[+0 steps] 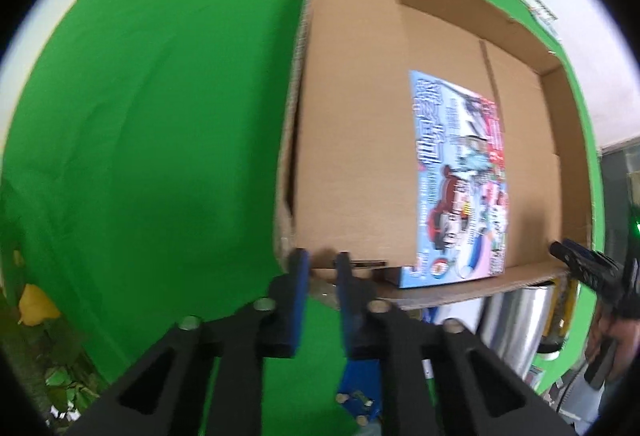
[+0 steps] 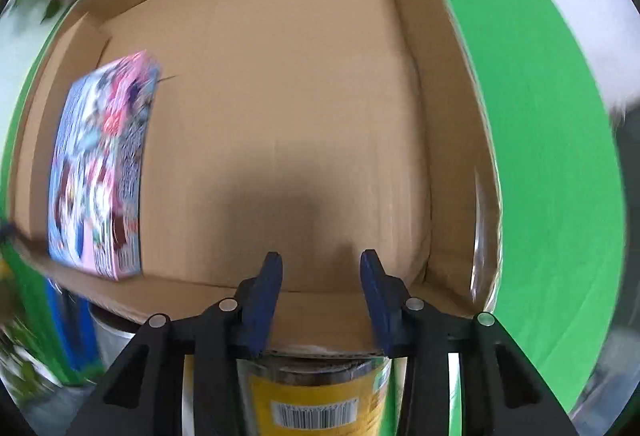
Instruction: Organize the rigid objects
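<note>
Green cloth (image 1: 140, 115) is covering the table, with an open cardboard box (image 1: 360, 115) sitting on it. Inside, a colourful picture box (image 1: 460, 187) is lying flat by one wall. Leaves (image 1: 60, 384) are edging the cloth. The left gripper (image 1: 322, 264) is hanging closed and empty at the box's near corner. The right gripper (image 2: 320, 268) is gripping a yellow-labelled can (image 2: 316, 404) just outside the near wall.

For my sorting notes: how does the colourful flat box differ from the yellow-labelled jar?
The colourful box lies inside the carton; the jar is outside it, in the right tool. The colourful box is flat and rectangular; the jar is round. Both are printed.
</note>
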`<state>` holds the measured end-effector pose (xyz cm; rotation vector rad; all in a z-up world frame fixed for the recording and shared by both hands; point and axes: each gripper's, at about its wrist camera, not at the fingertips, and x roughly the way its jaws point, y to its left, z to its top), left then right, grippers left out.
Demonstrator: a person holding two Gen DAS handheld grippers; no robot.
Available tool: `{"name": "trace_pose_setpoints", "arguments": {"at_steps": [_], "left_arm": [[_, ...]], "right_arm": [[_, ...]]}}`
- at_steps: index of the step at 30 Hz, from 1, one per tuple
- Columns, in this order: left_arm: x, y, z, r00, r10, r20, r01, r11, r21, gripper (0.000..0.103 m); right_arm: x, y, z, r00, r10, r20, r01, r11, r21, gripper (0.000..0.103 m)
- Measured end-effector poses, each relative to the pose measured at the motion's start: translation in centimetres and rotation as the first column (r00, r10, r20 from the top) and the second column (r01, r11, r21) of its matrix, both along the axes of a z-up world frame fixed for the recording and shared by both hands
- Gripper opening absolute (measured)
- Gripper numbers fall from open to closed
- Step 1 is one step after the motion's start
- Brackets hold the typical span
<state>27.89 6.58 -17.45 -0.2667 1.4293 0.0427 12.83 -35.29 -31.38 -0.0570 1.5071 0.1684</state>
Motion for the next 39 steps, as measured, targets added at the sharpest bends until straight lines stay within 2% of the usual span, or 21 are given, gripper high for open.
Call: {"name": "trace_pose_setpoints", "arguments": {"at_steps": [4, 5, 6, 7, 8, 10, 12, 14, 17, 19, 20, 21, 22, 24, 25, 26, 27, 28, 30, 34, 39], "left_arm": [[-0.2, -0.1, 1.4, 0.999, -0.044, 0.019, 0.043, 0.998, 0.036, 0.009], [-0.4, -0.3, 2.4, 0.997, -0.057, 0.047, 0.055, 0.998, 0.044, 0.009], [-0.6, -0.6, 3.3, 0.995, -0.062, 0.076, 0.059, 0.997, 0.039, 0.009], [-0.9, -0.9, 4.8, 0.990, -0.068, 0.123, 0.065, 0.997, 0.029, 0.013], [-1.3, -1.4, 6.6, 0.982, -0.078, 0.174, 0.074, 0.997, 0.029, 0.020], [-2.1, -2.5, 9.4, 0.962, -0.093, 0.258, 0.083, 0.995, 0.050, 0.067], [-2.7, -3.9, 11.9, 0.934, -0.101, 0.342, 0.077, 0.994, 0.082, 0.088], [-3.4, -5.7, 14.1, 0.899, -0.128, 0.419, 0.105, 0.991, 0.078, 0.088], [-3.7, -8.7, 15.5, 0.888, -0.143, 0.437, 0.128, 0.990, 0.063, 0.088], [-4.6, -10.3, 15.9, 0.878, -0.145, 0.456, 0.122, 0.989, 0.080, 0.080], [-5.2, -10.8, 16.0, 0.872, -0.153, 0.466, 0.129, 0.988, 0.083, 0.066], [-5.6, -11.8, 15.9, 0.871, -0.179, 0.457, 0.163, 0.984, 0.075, 0.017], [-6.0, -12.8, 15.6, 0.885, -0.205, 0.418, 0.195, 0.978, 0.067, 0.005], [-7.2, -14.3, 15.5, 0.884, -0.222, 0.411, 0.211, 0.975, 0.073, 0.005], [-7.8, -14.7, 15.6, 0.877, -0.225, 0.424, 0.215, 0.974, 0.071, 0.008], [-8.2, -15.4, 15.8, 0.876, -0.224, 0.426, 0.215, 0.974, 0.072, 0.017], [-8.3, -15.7, 15.8, 0.882, -0.218, 0.418, 0.208, 0.976, 0.071, 0.055], [-8.5, -15.9, 15.8, 0.888, -0.201, 0.413, 0.197, 0.979, 0.054, 0.090], [-9.1, -15.9, 16.2, 0.880, -0.152, 0.451, 0.168, 0.986, 0.005, 0.092], [-8.7, -16.3, 15.7, 0.896, -0.151, 0.418, 0.185, 0.982, -0.042, 0.092], [-7.6, -17.3, 14.0, 0.901, -0.242, 0.360, 0.301, 0.946, -0.118, 0.092]], "right_arm": [[0.0, -0.6, 0.5, 1.000, -0.030, -0.002, 0.030, 0.999, 0.022, 0.039], [0.1, -1.0, 1.7, 0.998, -0.049, 0.030, 0.048, 0.998, 0.034, 0.046], [0.0, -1.7, 2.7, 0.996, -0.063, 0.062, 0.059, 0.996, 0.061, 0.055], [-0.2, -2.3, 4.5, 0.989, -0.084, 0.124, 0.071, 0.992, 0.102, 0.083], [-0.6, -2.8, 6.4, 0.974, -0.109, 0.197, 0.084, 0.988, 0.129, 0.102], [-1.4, -3.4, 9.2, 0.944, -0.146, 0.294, 0.100, 0.981, 0.167, 0.103], [-2.4, -3.9, 10.9, 0.938, -0.169, 0.304, 0.103, 0.969, 0.224, 0.103], [-3.7, -4.3, 12.7, 0.932, -0.187, 0.311, 0.103, 0.958, 0.269, 0.103], [-6.0, -4.2, 14.6, 0.917, -0.198, 0.347, 0.096, 0.952, 0.290, 0.102], [-8.6, -5.1, 16.2, 0.911, -0.203, 0.359, 0.089, 0.946, 0.310, 0.101], [-10.0, -4.9, 17.3, 0.909, -0.198, 0.366, 0.077, 0.945, 0.319, 0.085], [-11.4, -5.1, 18.7, 0.904, -0.182, 0.388, 0.048, 0.942, 0.332, 0.070], [-12.5, -5.5, 19.2, 0.901, -0.168, 0.400, 0.032, 0.946, 0.324, 0.047], [-14.7, -6.6, 20.2, 0.894, -0.167, 0.416, 0.032, 0.950, 0.312, 0.046], [-15.7, -7.3, 20.8, 0.888, -0.183, 0.422, 0.038, 0.944, 0.329, 0.057], [-16.5, -8.1, 20.9, 0.882, -0.206, 0.423, 0.058, 0.940, 0.337, 0.089], [-17.8, -9.4, 21.6, 0.876, -0.226, 0.427, 0.078, 0.938, 0.337, 0.103], [-18.7, -10.4, 21.8, 0.856, -0.262, 0.445, 0.106, 0.933, 0.345, 0.103], [-20.0, -11.9, 21.7, 0.848, -0.300, 0.438, 0.137, 0.921, 0.364, 0.103], [-21.7, -14.1, 21.6, 0.837, -0.355, 0.417, 0.208, 0.911, 0.357, 0.103], [-23.3, -15.2, 21.0, 0.818, -0.415, 0.398, 0.284, 0.894, 0.347, 0.103]]}}
